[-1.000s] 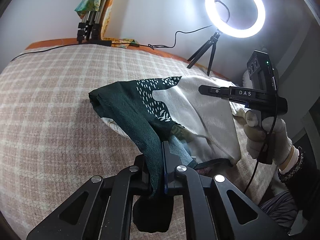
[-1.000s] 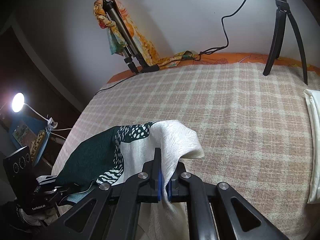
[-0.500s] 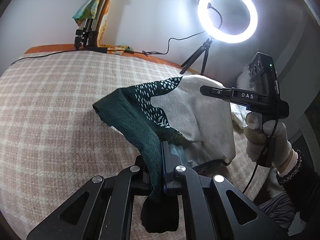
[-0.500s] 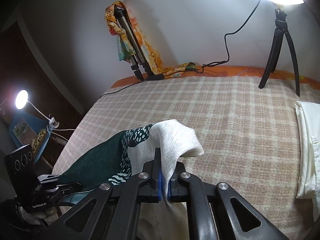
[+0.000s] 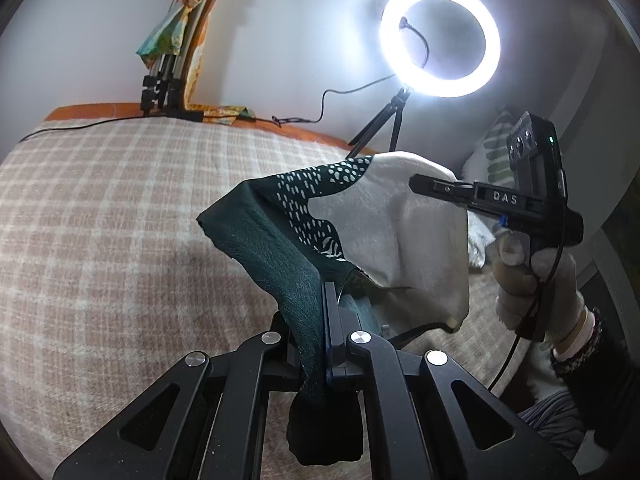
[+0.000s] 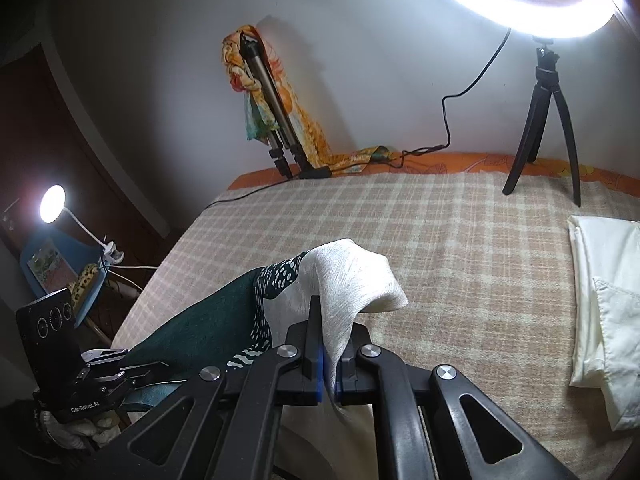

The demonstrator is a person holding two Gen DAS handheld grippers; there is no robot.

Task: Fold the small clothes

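Note:
A small garment, dark green with a white-speckled band and a cream part, hangs in the air between both grippers above the checked bed cover. My left gripper is shut on its dark green edge. My right gripper is shut on its cream edge. The right gripper also shows in the left wrist view, held by a gloved hand. The left gripper shows at the lower left of the right wrist view.
A ring light on a small tripod stands at the back of the bed. A folded tripod draped with a colourful scarf leans on the wall. A cream folded cloth lies at the right. A desk lamp glows beyond the left bed edge.
Both grippers have lifted the garment higher off the bed cover, and it now hangs more spread between them. Both views have tilted upward toward the wall and ring light.

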